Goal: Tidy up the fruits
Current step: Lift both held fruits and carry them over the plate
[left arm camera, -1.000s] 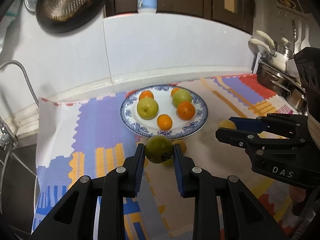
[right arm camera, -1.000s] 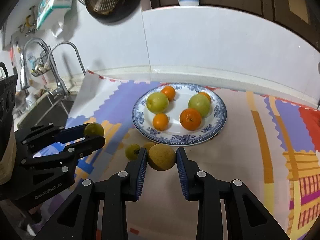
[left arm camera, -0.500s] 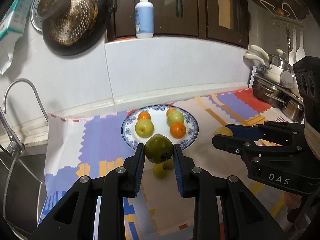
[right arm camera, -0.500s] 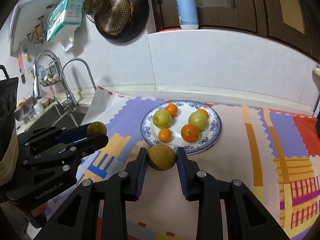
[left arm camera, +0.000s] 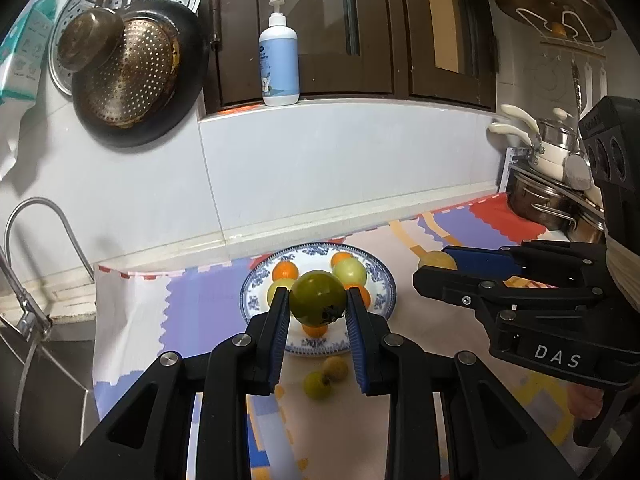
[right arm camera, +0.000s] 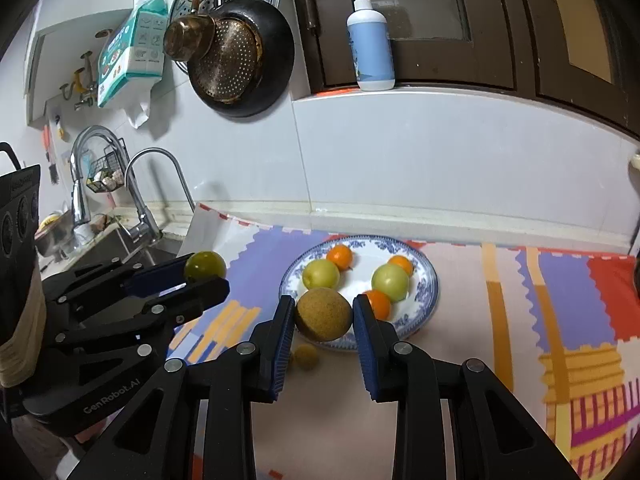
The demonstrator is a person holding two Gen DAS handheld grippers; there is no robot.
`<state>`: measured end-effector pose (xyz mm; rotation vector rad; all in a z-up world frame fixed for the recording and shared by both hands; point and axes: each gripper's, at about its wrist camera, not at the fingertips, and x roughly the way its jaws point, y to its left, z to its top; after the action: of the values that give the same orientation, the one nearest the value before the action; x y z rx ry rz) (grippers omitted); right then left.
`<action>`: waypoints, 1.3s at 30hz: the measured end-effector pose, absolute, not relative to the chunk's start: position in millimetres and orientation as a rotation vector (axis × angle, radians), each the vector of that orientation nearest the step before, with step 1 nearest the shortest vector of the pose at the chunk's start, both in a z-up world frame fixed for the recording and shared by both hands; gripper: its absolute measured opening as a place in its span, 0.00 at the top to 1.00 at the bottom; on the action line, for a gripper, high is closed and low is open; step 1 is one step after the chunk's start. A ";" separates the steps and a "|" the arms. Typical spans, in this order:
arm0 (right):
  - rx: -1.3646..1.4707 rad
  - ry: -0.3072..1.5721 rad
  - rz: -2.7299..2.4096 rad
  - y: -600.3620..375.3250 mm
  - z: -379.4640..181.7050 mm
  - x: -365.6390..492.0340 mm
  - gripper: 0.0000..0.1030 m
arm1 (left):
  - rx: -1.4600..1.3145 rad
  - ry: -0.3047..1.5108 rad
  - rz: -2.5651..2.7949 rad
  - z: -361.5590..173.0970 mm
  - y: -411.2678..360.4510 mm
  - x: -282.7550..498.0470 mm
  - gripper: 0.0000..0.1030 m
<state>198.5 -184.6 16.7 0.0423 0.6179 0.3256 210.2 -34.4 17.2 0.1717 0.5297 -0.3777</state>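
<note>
My left gripper (left arm camera: 318,305) is shut on a dark green fruit (left arm camera: 318,298) and holds it high above the mat, in front of the blue-patterned plate (left arm camera: 384,286). My right gripper (right arm camera: 324,314) is shut on a brown round fruit (right arm camera: 324,314), also held up before the plate (right arm camera: 426,300). The plate holds two green fruits (right arm camera: 321,274) and several small oranges (right arm camera: 340,257). Two small fruits (left arm camera: 318,385) lie on the mat just in front of the plate. Each gripper shows in the other's view, the right (left arm camera: 436,268) and the left (right arm camera: 206,270).
A colourful patchwork mat (right arm camera: 520,312) covers the counter. A sink with faucets (right arm camera: 138,200) is at the left. Pots (left arm camera: 548,196) stand at the right. A pan and strainers (right arm camera: 236,60) hang on the wall; a soap bottle (right arm camera: 370,48) stands on the ledge.
Both grippers have risen and drawn back from the plate, each still holding its fruit. The plate and the loose fruits now look smaller and lower in view.
</note>
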 end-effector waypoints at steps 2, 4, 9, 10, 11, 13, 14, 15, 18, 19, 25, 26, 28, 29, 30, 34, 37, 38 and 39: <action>0.043 0.614 0.332 -185.6 19.0 204.5 0.70 | 0.172 0.529 -0.379 18.5 -36.4 216.1 0.73; 0.040 0.608 0.332 -185.0 21.5 208.7 0.70 | 0.171 0.530 -0.379 19.0 -38.0 223.1 0.73; 0.031 0.596 0.334 -186.9 25.6 225.5 0.70 | 0.172 0.535 -0.380 18.8 -42.4 239.1 0.73; 0.029 0.594 0.333 -187.4 25.8 228.7 0.70 | 0.174 0.535 -0.380 18.8 -42.9 242.1 0.73; 0.028 0.593 0.335 -188.0 25.8 233.0 0.70 | 0.176 0.535 -0.379 18.6 -44.0 246.0 0.73; 0.026 0.592 0.336 -188.9 25.0 241.6 0.70 | 0.176 0.538 -0.380 17.9 -45.6 254.0 0.73; 0.026 0.593 0.338 -189.5 24.2 246.0 0.70 | 0.175 0.540 -0.381 17.4 -46.5 258.5 0.73; 0.026 0.593 0.338 -189.3 23.6 248.4 0.70 | 0.175 0.542 -0.382 16.9 -47.5 262.3 0.73; 0.027 0.598 0.339 -190.4 20.0 260.9 0.70 | 0.175 0.549 -0.385 14.0 -50.5 277.0 0.73; 0.027 0.601 0.339 -190.6 18.6 265.2 0.70 | 0.176 0.552 -0.387 12.7 -51.3 280.4 0.73; 0.035 0.634 0.343 -192.0 4.0 292.4 0.70 | 0.180 0.587 -0.402 -1.5 -53.6 308.4 0.73; 0.037 0.643 0.346 -192.2 -0.1 298.4 0.70 | 0.182 0.592 -0.405 -4.0 -54.1 312.2 0.73; 0.037 0.657 0.349 -191.1 -6.4 307.6 0.70 | 0.187 0.603 -0.411 -10.1 -55.3 321.2 0.73; 0.037 0.663 0.351 -190.6 -9.0 311.2 0.70 | 0.189 0.610 -0.413 -12.7 -55.8 325.8 0.73; 0.038 0.669 0.353 -190.3 -12.1 314.6 0.70 | 0.189 0.616 -0.415 -15.9 -56.2 330.0 0.72; 0.039 0.695 0.355 -189.9 -24.9 329.4 0.70 | 0.186 0.642 -0.425 -27.4 -56.8 345.6 0.73; 0.041 0.715 0.358 -190.2 -34.7 340.9 0.70 | 0.190 0.658 -0.431 -35.4 -57.4 355.2 0.73; 0.041 0.719 0.359 -190.1 -36.9 343.1 0.70 | 0.192 0.663 -0.432 -37.9 -57.6 357.9 0.72; 0.042 0.724 0.359 -190.1 -39.4 345.4 0.70 | 0.194 0.666 -0.433 -39.8 -57.9 359.6 0.72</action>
<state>345.4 -190.1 -39.4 0.0416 0.7242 0.3591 359.6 -57.9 -39.8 0.1941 0.6662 -0.4329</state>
